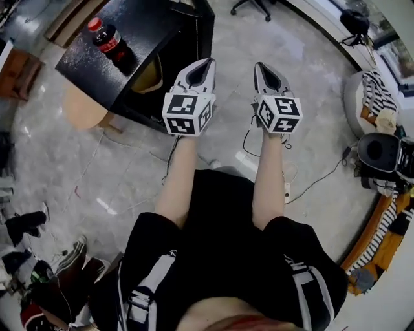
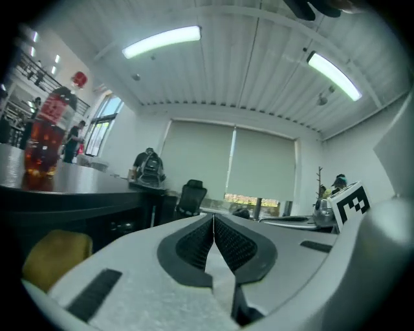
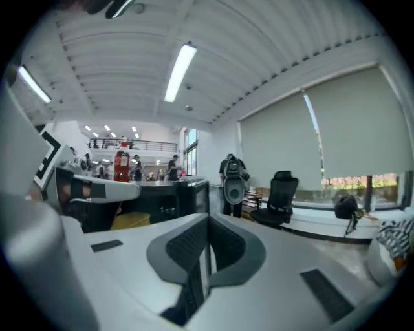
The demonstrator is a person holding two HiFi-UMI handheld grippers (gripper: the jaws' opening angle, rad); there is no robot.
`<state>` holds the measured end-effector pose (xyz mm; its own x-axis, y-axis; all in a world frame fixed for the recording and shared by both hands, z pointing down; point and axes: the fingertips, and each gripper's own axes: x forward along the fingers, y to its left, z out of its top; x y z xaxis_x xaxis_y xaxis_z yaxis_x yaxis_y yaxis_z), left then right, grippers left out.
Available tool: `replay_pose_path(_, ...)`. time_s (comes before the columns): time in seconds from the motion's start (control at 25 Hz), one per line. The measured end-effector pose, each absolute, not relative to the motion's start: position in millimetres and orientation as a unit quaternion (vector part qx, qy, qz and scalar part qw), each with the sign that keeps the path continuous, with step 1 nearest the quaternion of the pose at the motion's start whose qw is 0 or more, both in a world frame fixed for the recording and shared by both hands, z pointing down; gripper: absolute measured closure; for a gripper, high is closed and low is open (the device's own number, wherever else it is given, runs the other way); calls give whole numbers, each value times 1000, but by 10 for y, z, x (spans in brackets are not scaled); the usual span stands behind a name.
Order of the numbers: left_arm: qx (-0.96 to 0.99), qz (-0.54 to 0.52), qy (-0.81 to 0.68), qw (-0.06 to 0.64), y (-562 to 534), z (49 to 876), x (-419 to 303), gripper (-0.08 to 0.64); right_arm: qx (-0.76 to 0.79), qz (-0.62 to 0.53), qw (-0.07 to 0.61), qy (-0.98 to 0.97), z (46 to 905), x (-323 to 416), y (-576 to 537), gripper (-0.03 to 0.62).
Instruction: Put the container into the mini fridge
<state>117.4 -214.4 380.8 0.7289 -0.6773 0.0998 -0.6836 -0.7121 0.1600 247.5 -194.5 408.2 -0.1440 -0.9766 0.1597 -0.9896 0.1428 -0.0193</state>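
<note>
A black mini fridge (image 1: 123, 39) stands on the floor at the upper left, its door (image 1: 204, 29) swung open. A yellow container (image 1: 150, 76) shows inside its cavity; it also appears as a yellow shape (image 2: 57, 257) in the left gripper view and low at the left (image 3: 129, 221) in the right gripper view. My left gripper (image 1: 207, 62) is held just right of the fridge opening, jaws shut and holding nothing. A little further right, my right gripper (image 1: 260, 65) is also shut and holding nothing. Both point away from me, about level.
A cola bottle (image 1: 107, 40) stands on the fridge top. A tan round piece (image 1: 84, 106) sticks out below the fridge. Cables and a power strip (image 1: 285, 188) lie on the floor. Shoes and clothes (image 1: 26, 223) sit at the left, bags (image 1: 381, 155) at the right, an office chair (image 1: 255, 5) beyond.
</note>
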Motion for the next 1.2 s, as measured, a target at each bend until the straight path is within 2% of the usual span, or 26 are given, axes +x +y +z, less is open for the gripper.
replay_pose_path(0.16, 954, 1, -289, 78, -2029, 3609, 1944, 549, 723, 63, -8, -688, 3816, 3217, -1543, 580)
replay_pose_path(0.32, 965, -9, -253, 67, -1878, 3457, 2395, 549, 777, 35, 11, -629, 3604, 3686, -1195, 580)
replay_pose_path(0.4, 965, -5, -253, 63, -1870, 3416, 2548, 549, 788, 30, -5, -614, 3494, 3826, -1082, 580)
replay_pose_path(0.76, 971, 7, -232, 51, -1884, 3323, 2905, 549, 800, 27, -49, -597, 3318, 4069, -987, 580)
replay_pose_path(1.2, 973, 4, -226, 42, -2092, 3204, 3025, 549, 799, 32, -45, -599, 3266, 4161, -1235, 580)
